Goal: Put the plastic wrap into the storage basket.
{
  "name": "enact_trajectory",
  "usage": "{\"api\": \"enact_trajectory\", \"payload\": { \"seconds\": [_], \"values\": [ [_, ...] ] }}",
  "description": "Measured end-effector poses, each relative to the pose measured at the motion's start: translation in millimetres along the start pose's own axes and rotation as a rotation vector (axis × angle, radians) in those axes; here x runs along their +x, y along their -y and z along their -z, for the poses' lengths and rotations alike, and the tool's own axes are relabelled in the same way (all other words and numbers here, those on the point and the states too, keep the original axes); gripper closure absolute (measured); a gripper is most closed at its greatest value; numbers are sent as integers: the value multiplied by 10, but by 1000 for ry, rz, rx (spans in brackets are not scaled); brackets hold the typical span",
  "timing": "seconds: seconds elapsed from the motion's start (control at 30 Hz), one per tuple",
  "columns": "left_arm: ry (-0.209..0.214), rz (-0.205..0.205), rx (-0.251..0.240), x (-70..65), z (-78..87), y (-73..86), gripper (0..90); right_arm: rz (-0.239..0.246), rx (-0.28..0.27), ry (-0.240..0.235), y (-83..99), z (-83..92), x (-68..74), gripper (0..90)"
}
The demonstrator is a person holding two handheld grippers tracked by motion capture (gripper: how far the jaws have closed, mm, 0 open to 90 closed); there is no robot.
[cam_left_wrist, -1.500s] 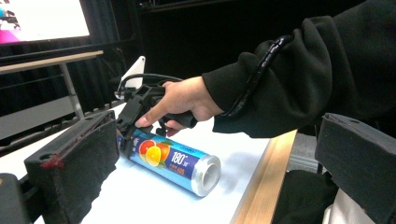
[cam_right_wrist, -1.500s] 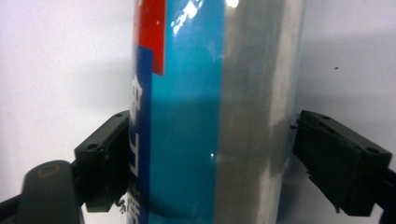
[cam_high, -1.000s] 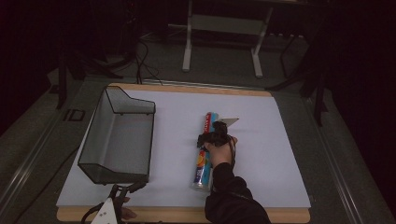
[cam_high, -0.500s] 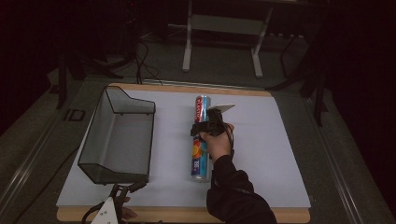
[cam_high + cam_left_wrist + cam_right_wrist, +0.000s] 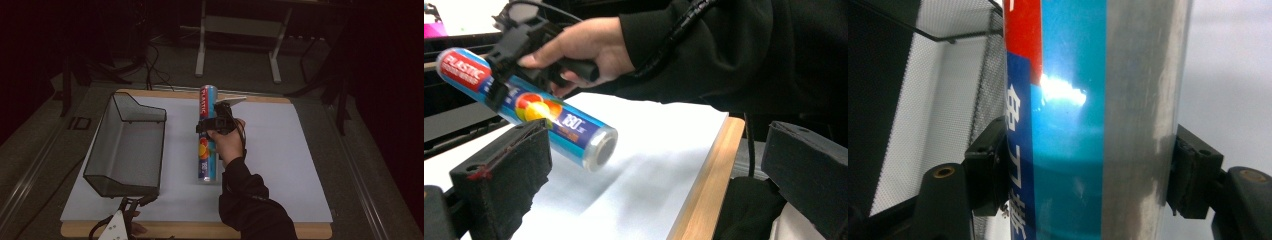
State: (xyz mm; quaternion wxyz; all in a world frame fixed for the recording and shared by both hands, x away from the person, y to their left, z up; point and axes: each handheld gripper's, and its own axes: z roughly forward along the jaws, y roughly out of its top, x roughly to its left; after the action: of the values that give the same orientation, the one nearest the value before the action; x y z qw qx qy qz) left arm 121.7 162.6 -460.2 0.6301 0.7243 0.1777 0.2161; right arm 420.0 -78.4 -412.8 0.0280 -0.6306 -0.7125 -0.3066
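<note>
The left gripper [image 5: 131, 206] rests at the tabletop's [image 5: 280, 165] near edge, fingers [image 5: 504, 175] apart on nothing. Beyond, the right gripper [image 5: 216, 124] has its fingers [image 5: 985, 170] clamped on the glossy cling-film roll [image 5: 206, 135], lifted clear. Dropping it into the black mesh basket [image 5: 127, 145] beside those fingers probably remains.

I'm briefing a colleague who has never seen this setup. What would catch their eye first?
The bright blue-and-red roll of plastic wrap, clamped in the right hand-held gripper and lifted clear of the white table mat near its middle. Left of it sits a dark mesh basket. The left hand-held gripper rests open at the near edge.
</note>
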Motion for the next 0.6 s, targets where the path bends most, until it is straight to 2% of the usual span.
{"api": "enact_trajectory", "payload": {
  "seconds": [0.6],
  "values": [
    [4,4,1,0,3,6,6,107,-29,-17,-185,87,442,317]
  ]
}}
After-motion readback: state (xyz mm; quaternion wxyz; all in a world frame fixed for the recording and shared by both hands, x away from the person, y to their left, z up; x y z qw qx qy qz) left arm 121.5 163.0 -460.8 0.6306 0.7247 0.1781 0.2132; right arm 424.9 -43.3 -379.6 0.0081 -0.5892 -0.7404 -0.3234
